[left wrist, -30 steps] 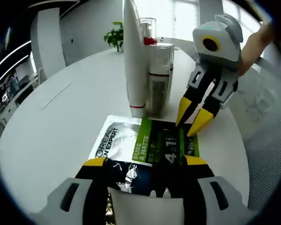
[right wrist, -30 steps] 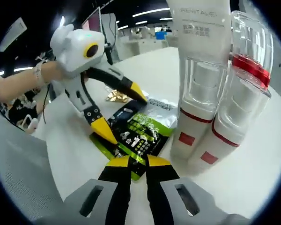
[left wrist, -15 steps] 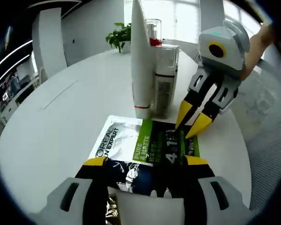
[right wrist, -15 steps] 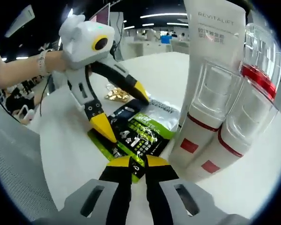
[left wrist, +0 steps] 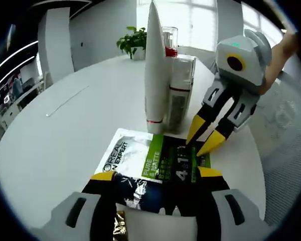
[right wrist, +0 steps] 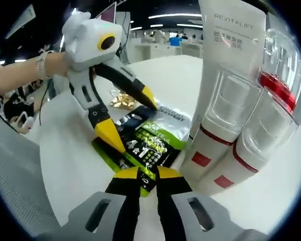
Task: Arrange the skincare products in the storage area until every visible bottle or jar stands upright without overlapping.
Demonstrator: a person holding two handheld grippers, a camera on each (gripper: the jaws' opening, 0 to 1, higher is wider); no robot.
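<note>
- I see the sachet point(left wrist: 158, 160) lying flat on the white table point(left wrist: 65, 130), green and black with a silver end, just in front of the standing products.
- In my right gripper view the sachet point(right wrist: 145, 143) lies between the two grippers; its near corner runs under my right jaws, so I cannot read that end.
- My left gripper point(left wrist: 153, 175) has its jaws spread wide, one yellow tip at each side of the sachet's near edge; that edge is hidden behind the gripper body.
- From the other side, the left gripper point(right wrist: 128, 118) straddles the sachet with its tips apart; I cannot tell whether they touch it.
- My right gripper point(right wrist: 148, 175) has its jaws nearly together at the sachet's corner; whether they pinch the foil I cannot tell.
- In the left gripper view the right gripper point(left wrist: 203, 138) points down at the sachet's far right corner, tips close together.
- The tube point(left wrist: 155, 70) stands upright on its cap, touching the pump bottles point(left wrist: 178, 90) beside it.
- Close up, the tube point(right wrist: 226, 60) is cut off at the top, and two clear-capped bottles point(right wrist: 251, 145) lean with the fisheye; their bases are partly out of view.
- A crumpled gold wrapper point(right wrist: 123, 102) lies beyond the sachet.
- A plant point(left wrist: 133, 42) stands at the table's far edge.
</note>
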